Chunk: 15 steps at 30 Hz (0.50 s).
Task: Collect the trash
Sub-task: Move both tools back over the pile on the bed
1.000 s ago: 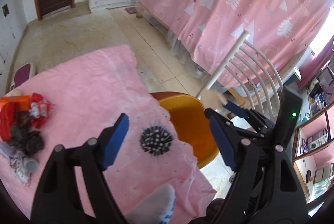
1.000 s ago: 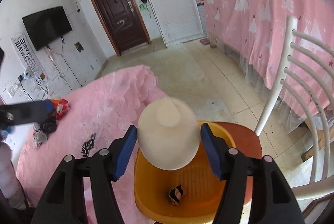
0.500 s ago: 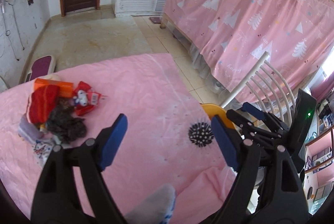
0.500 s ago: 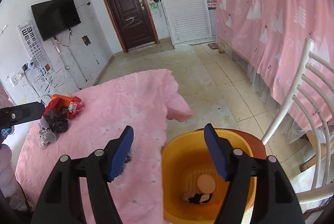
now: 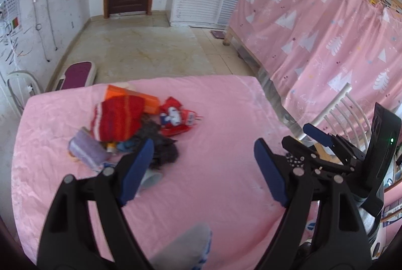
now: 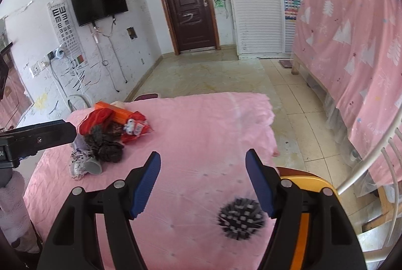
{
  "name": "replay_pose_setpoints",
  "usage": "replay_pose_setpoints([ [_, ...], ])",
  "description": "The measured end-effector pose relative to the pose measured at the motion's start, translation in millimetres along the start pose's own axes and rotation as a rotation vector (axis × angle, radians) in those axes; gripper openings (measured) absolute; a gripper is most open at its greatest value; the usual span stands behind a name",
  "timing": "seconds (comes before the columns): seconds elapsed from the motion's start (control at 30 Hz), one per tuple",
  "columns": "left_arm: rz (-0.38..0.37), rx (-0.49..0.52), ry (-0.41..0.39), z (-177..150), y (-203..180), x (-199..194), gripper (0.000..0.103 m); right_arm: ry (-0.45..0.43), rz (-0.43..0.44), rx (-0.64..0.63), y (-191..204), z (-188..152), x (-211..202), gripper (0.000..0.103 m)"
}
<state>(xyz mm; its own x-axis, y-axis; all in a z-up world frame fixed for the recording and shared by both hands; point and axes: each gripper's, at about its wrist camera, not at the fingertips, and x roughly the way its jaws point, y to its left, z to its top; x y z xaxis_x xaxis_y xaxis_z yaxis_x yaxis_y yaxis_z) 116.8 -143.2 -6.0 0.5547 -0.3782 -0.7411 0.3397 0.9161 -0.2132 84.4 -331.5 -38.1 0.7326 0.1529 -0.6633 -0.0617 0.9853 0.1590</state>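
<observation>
A trash pile lies on the pink tablecloth (image 5: 226, 182): a red knitted piece (image 5: 118, 119), an orange box (image 5: 135, 96), a red snack wrapper (image 5: 176, 116), a dark crumpled wad (image 5: 163, 149), a purple roll (image 5: 85, 151) and a grey cup (image 5: 150, 178). My left gripper (image 5: 203, 151) is open and empty, hovering just right of the pile. My right gripper (image 6: 203, 162) is open and empty too, above the cloth, with the pile (image 6: 108, 134) further left. The orange bin (image 6: 306, 182) sits low right behind its right finger. A black spiky ball (image 6: 241, 218) rests on the cloth near the bin.
A white slatted chair (image 6: 371, 164) stands to the right of the bin. Pink curtains (image 5: 326, 31) hang along the right side. A grey cloth-covered limb (image 5: 186, 244) shows at the bottom edge. Tiled floor (image 6: 213, 76) stretches beyond the table to a dark door.
A second ago my right gripper held a cream rounded object over the bin; it then lay in the bin. Both grippers have swung left, from the bin towards the pile.
</observation>
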Motion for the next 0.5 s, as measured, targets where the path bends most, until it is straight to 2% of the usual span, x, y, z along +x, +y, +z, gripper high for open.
replay_pose_setpoints([
  [0.27,0.091,-0.064,-0.003,-0.1,55.2,-3.1,0.079,0.046,0.068,-0.064,52.9,6.8,30.4,0.060],
  [0.5,0.159,-0.117,0.008,-0.3,101.9,0.1,0.079,0.096,0.113,-0.102,83.0,10.8,54.3,0.060],
])
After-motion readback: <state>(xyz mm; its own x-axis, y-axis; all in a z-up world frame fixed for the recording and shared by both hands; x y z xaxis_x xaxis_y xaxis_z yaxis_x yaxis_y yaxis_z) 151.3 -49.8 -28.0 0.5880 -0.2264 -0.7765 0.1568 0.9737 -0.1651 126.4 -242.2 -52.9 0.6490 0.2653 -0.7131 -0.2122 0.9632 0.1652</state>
